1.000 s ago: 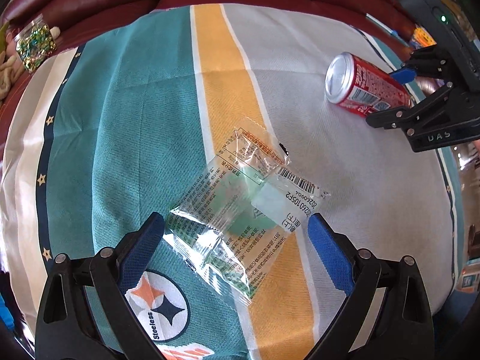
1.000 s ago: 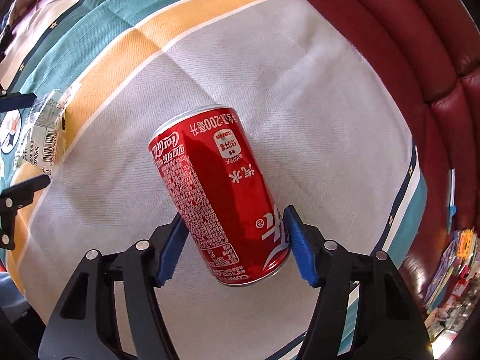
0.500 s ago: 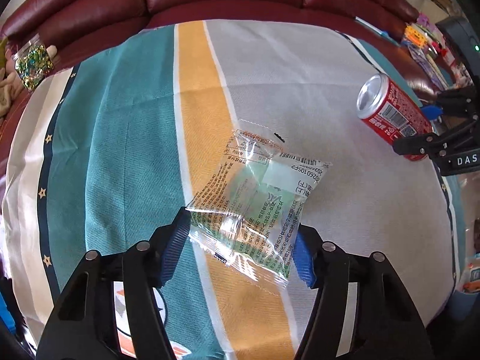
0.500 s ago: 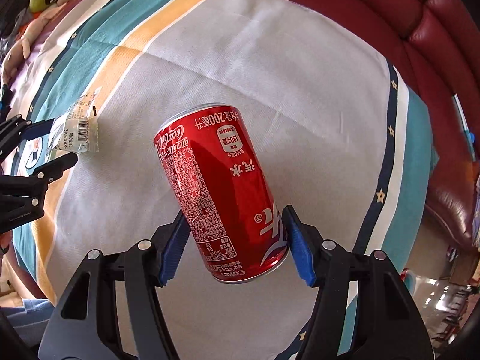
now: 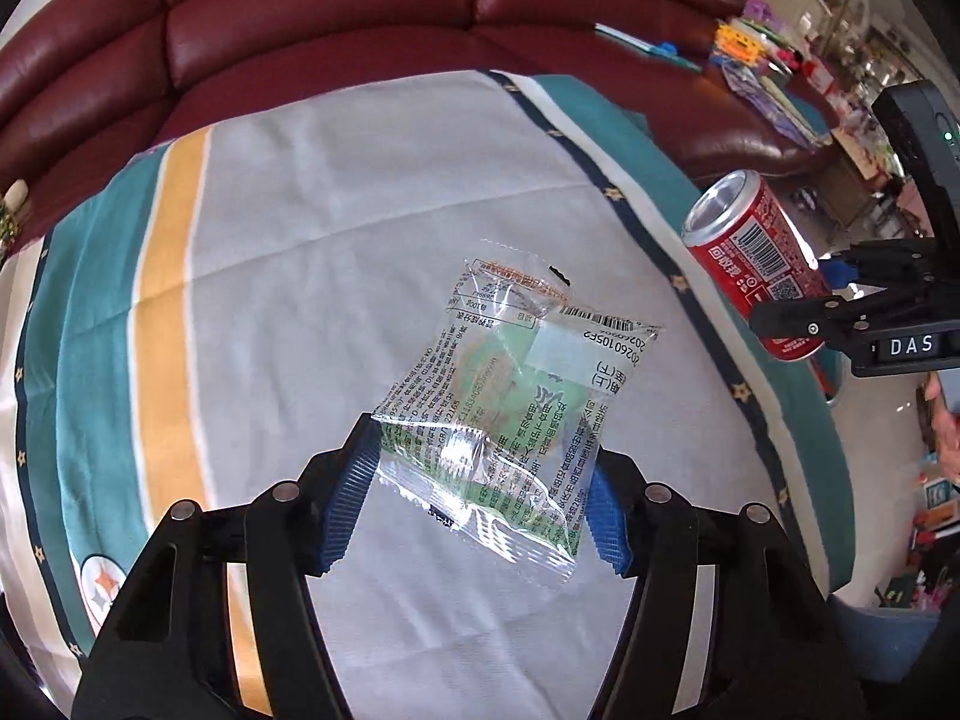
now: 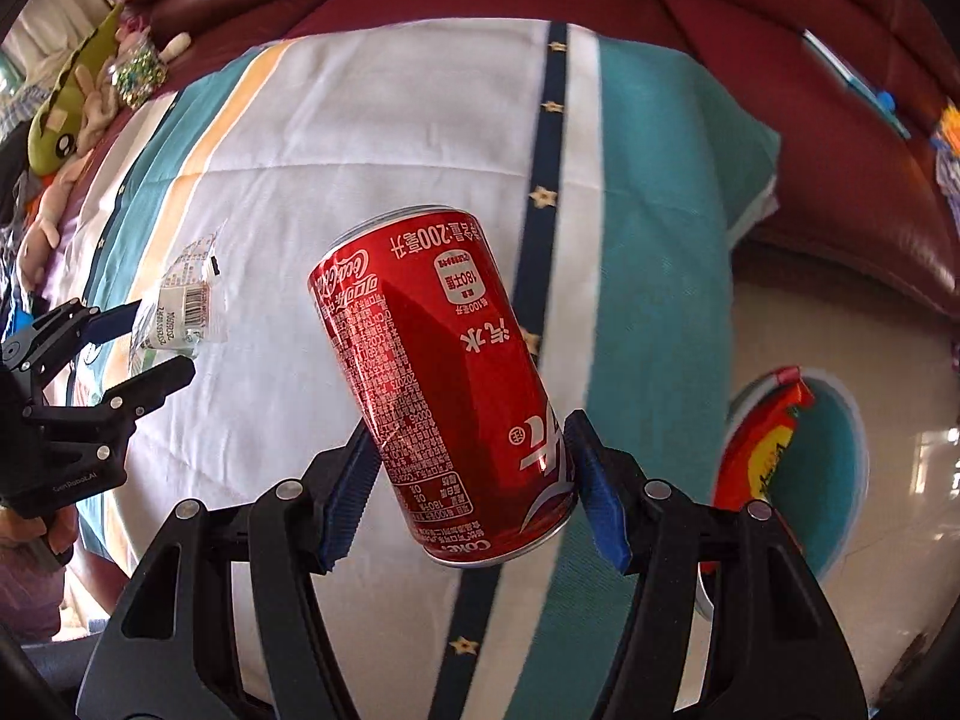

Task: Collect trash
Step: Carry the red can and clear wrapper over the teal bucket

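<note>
Right hand-held gripper clamps the cola can, closest to the bin at lower right; left hand-held gripper pinches the clear wrapper.

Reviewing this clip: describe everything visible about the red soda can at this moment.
The red soda can is a small metal can with white print, a barcode and a silver top rim. It looks undented. The right gripper clamps its lower body between blue pads, one on each side, holding it tilted in the air above the striped blanket, touching nothing else. In the left wrist view its silver end faces the camera, near the blanket's edge.
</note>
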### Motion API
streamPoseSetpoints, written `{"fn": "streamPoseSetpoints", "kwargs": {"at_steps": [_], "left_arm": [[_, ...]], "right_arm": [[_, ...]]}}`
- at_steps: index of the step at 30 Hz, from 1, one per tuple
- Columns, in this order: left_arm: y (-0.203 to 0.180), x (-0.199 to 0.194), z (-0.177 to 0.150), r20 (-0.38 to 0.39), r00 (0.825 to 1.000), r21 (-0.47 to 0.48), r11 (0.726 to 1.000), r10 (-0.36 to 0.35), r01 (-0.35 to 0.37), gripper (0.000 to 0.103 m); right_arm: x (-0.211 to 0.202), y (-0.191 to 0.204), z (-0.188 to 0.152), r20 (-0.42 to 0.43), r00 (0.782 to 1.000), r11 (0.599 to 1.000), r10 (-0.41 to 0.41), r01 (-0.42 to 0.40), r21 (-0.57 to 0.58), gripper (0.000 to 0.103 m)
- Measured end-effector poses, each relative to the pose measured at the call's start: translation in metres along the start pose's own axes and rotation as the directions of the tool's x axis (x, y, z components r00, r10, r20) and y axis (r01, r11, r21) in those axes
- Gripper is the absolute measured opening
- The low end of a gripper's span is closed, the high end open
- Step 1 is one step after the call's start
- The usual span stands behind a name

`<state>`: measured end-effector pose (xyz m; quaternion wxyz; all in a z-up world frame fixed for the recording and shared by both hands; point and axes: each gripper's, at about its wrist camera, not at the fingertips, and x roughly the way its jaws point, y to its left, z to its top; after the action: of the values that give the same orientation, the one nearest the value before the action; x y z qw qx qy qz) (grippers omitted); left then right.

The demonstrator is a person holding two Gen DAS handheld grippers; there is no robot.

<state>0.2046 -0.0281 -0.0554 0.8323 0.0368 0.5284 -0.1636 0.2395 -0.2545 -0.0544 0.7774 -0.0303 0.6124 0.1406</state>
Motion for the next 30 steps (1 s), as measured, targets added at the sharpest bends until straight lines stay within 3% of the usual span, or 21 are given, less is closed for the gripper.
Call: {"fn": "streamPoseSetpoints", "kwargs": {"at_steps": [9,16,22,30], "left_arm": [[-0.119,0.021,0.03,-0.016,0.995,0.139,0.986,-0.096,0.097,0.064],[-0.211,0.044,0.047,-0.059,0.988,0.248,0.956,-0.146,0.156,0.064],[-0.273,0.072,0.053,-0.114,0.982,0.315,0.932,-0.148,0.177,0.065],[-0.327,0.112,0.062,-0.173,0.973,0.351,0.914,-0.151,0.204,0.065]], "right_arm": [[-0.047,-0.117,-0.065,0.1,0.995,0.971,-0.008,-0.017,0.24,0.059],[-0.076,-0.194,-0.115,0.18,0.983,0.913,-0.024,-0.052,0.406,0.059],[-0.073,-0.237,-0.143,0.197,0.98,0.869,-0.017,-0.083,0.488,0.059],[-0.069,-0.272,-0.165,0.196,0.98,0.833,-0.016,-0.095,0.545,0.059]]}}
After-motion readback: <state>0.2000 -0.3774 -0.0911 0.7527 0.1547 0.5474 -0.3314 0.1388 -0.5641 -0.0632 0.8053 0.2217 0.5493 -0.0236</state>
